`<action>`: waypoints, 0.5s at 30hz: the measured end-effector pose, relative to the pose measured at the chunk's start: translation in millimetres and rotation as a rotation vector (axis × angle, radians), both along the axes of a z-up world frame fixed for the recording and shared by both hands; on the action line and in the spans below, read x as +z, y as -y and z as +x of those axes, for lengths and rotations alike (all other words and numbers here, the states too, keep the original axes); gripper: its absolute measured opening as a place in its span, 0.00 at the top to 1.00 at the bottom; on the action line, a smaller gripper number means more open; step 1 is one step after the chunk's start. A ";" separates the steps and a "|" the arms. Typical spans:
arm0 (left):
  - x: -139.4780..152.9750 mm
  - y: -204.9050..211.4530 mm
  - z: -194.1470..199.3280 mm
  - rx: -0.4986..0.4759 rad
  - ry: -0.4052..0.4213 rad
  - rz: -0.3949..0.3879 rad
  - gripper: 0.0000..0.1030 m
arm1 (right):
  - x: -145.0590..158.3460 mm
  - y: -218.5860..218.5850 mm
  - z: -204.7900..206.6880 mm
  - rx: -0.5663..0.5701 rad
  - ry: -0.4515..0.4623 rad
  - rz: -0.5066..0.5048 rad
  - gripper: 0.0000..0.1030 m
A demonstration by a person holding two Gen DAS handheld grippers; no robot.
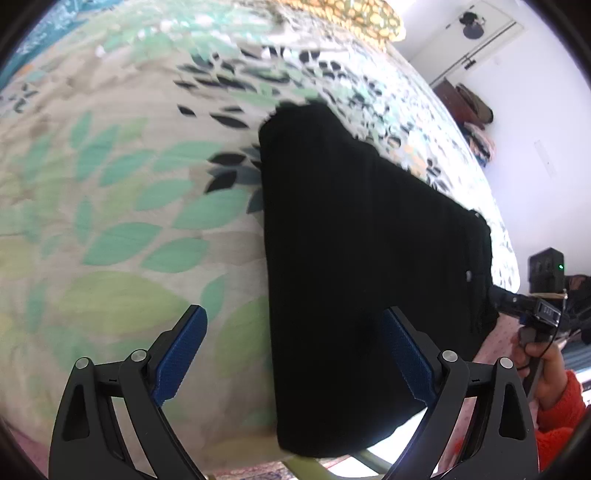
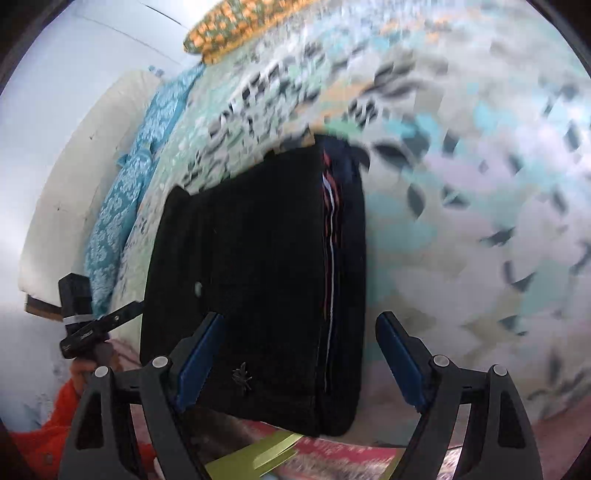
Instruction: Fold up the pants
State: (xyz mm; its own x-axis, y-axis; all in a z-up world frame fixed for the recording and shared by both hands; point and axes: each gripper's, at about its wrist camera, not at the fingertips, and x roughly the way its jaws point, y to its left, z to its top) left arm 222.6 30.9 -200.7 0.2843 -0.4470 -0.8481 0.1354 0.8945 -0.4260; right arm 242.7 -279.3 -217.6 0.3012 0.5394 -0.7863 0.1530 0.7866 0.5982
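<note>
Black pants [image 1: 351, 258], folded into a long block, lie on a leaf-patterned bedspread [image 1: 110, 221] and reach its near edge. My left gripper [image 1: 293, 314] hovers open above their near left edge, the right finger over black cloth, the left over the bedspread. In the right wrist view the pants [image 2: 258, 258] show a red and white side stripe [image 2: 330, 240]. My right gripper [image 2: 301, 317] is open wide over their near right part, nothing pinched. Each gripper shows in the other's view: the right gripper [image 1: 532, 314] in a hand, the left gripper [image 2: 92, 325].
An orange-and-green pillow [image 2: 236, 26] lies at the far end of the bed, with a blue patterned cloth [image 2: 125, 192] along one side. Clothes [image 1: 476, 107] are piled against the wall. A black box with a green light [image 1: 546, 269] stands beyond the bed's corner.
</note>
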 end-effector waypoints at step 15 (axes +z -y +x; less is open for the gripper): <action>6.2 45.1 -0.6 -0.064 0.045 0.005 0.68 | 2.4 -36.3 14.0 0.141 0.084 0.086 0.58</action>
State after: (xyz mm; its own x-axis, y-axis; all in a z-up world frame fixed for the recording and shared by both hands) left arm 222.0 -14.2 -194.5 0.2938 -0.4610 -0.8373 0.2111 0.8857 -0.4136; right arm 256.8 -243.0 -215.3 0.2805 0.6454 -0.7105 -0.0087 0.7419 0.6705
